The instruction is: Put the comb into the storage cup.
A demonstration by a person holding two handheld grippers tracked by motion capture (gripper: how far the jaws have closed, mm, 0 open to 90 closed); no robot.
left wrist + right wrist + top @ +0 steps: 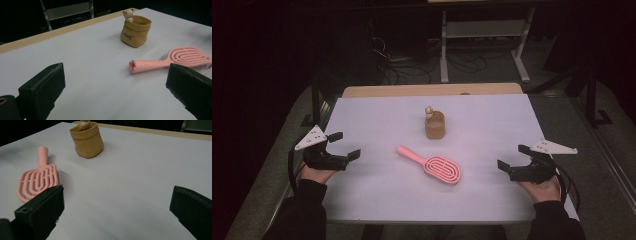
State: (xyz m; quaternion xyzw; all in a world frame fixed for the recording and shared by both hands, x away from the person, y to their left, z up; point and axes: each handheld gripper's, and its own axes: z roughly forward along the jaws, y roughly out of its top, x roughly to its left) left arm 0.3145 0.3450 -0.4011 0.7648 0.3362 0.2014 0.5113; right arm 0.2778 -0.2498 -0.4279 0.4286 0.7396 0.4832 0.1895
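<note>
Black sleeves, black blocky jaws

High view: overhead, near side, facing forward and down. Gripper views: low, close to the table (377,200), aimed inward from left and right; shared: pink brush (172,58) and tan pot (87,140).

Smooth pink plastic hairbrush (430,165)

Dim room w/ grey floor (257,200), metal shelf frame (484,30) & cables (412,65) behind table (432,90).
</note>
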